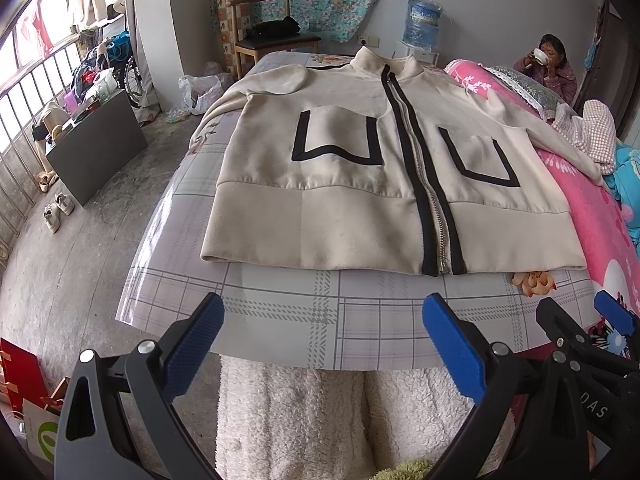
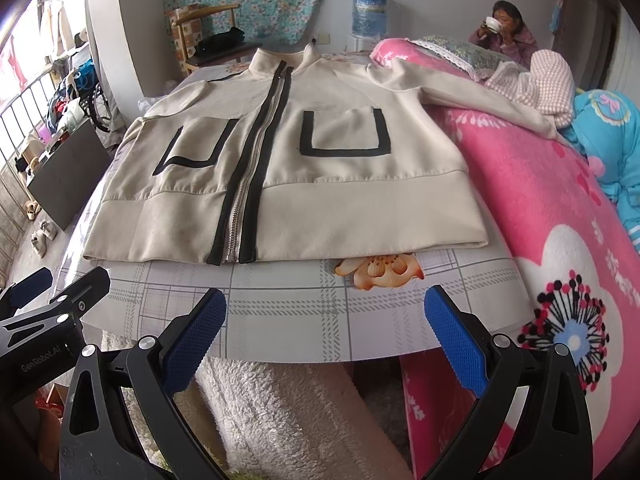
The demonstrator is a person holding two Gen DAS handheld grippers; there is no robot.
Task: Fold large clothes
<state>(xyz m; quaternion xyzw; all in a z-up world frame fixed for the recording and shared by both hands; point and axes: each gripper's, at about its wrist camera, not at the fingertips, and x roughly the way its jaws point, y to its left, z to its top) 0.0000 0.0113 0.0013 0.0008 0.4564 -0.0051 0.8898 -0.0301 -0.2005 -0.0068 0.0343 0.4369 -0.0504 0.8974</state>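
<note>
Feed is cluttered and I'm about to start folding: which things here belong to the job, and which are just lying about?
Job:
cream zip jacket
left gripper, open
right gripper, open

Lying about:
pink floral quilt
checked cloth
blue garment
chair
water bottle

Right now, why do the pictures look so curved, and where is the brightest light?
Left wrist view: fisheye bends the table edge, and the window at upper left is blown out. Right wrist view: same bulge; the jacket stays sharp and evenly lit.
</note>
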